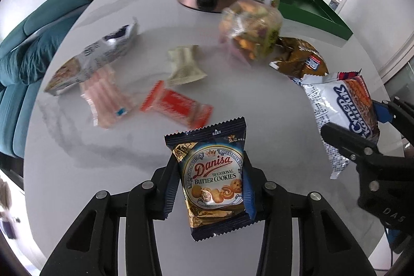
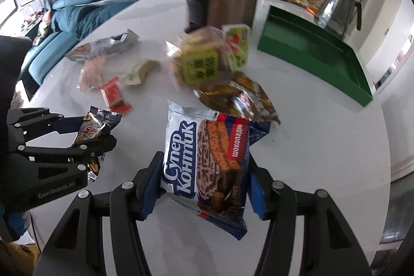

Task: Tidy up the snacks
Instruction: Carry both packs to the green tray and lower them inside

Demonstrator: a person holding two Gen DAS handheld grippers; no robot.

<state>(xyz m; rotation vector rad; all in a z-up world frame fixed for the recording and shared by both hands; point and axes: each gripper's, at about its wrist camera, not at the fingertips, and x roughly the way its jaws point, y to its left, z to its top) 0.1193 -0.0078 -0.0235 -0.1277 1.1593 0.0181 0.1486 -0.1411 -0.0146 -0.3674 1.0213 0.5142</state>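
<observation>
In the left wrist view, the left tool [image 1: 211,181] clamped a Danisa butter cookies packet [image 1: 214,188] at six o'clock above the white surface [image 1: 258,100], loose snacks scattered toward twelve.

In the right wrist view, the right tool [image 2: 204,175] gripped a Super Kontik wafer packet [image 2: 204,162] at six o'clock; a green tray [image 2: 318,56] sat at two o'clock.

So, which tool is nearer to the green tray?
Right. The right tool, holding the Super Kontik pack, sits closer to the green tray; the left tool holds the Danisa cookies farther away.
</observation>
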